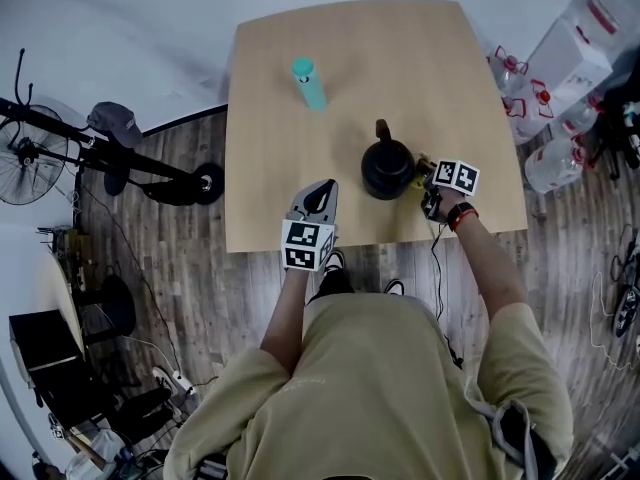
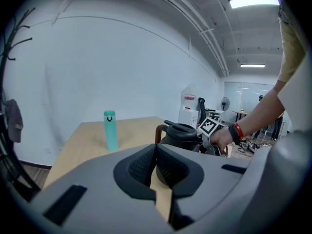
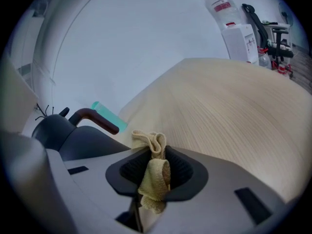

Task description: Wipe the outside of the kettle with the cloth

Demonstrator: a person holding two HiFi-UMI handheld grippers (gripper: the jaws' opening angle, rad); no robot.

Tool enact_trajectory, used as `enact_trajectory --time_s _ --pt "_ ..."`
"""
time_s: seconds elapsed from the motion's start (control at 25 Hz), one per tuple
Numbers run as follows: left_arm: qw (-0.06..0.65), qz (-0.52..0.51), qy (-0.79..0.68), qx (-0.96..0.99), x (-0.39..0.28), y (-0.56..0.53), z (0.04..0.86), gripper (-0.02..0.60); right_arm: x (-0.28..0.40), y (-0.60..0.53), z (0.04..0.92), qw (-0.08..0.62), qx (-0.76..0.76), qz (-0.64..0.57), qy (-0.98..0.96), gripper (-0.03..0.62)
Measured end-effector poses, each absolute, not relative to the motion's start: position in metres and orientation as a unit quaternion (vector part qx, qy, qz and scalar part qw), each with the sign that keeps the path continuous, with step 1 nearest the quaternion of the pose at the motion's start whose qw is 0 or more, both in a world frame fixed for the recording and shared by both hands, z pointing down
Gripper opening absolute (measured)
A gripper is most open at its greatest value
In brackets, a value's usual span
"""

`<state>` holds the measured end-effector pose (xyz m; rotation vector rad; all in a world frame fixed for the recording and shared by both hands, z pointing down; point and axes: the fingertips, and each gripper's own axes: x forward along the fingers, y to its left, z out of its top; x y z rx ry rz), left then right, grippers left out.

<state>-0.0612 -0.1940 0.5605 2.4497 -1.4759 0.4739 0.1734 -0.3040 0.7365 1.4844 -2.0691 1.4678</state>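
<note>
A black kettle (image 1: 386,168) with a brown handle stands on the wooden table (image 1: 280,128), right of centre. My right gripper (image 1: 424,176) sits right beside the kettle's right side, shut on a yellow cloth (image 3: 155,172) that bunches up between its pads. In the right gripper view the kettle (image 3: 53,128) fills the left, close to the right gripper (image 3: 156,152); I cannot tell if the cloth touches it. My left gripper (image 1: 322,190) hovers near the table's front edge, left of the kettle. The left gripper (image 2: 156,152) is shut with nothing in it and points toward the kettle (image 2: 180,133).
A teal bottle (image 1: 309,83) stands upright at the table's back left. Large water jugs (image 1: 585,38) and smaller bottles crowd the floor to the right of the table. A fan and a stand (image 1: 60,138) are on the left.
</note>
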Motion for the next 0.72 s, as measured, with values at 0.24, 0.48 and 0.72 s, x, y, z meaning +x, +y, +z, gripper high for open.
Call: enact_trajectory --time_s 0.24,0.48,0.72 --pt "0.14 0.174 -0.525 0.821 -0.068 -0.206 0.549 0.025 0.172 -0.308 0.677 0.099 0.496 0.419 -0.754 0.104" --pt "0.119 0.138 -0.53 0.828 -0.063 -0.22 0.509 0.024 0.175 -0.299 0.592 0.077 0.517 0.316 -0.792 0.104" --pt "0.091 0.1 -0.531 0.836 -0.06 -0.229 0.461 0.025 0.164 -0.284 0.51 0.026 0.529 0.237 -0.814 0.104"
